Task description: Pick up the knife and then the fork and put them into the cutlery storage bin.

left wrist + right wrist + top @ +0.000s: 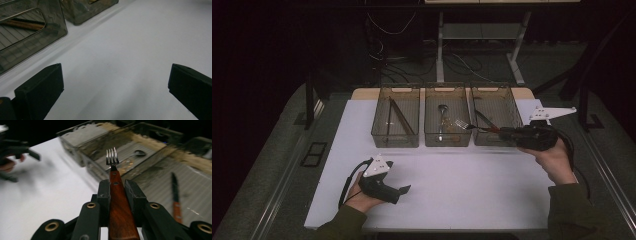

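Fork clamped by its wooden handle in right gripper, tines toward nine o'clock over middle bin. Left gripper gapes wide, empty, at seven o'clock.

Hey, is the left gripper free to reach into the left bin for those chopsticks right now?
Probably yes. The left gripper is open and empty over bare table, and the left bin with the chopsticks stands open-topped ahead of it with nothing between.
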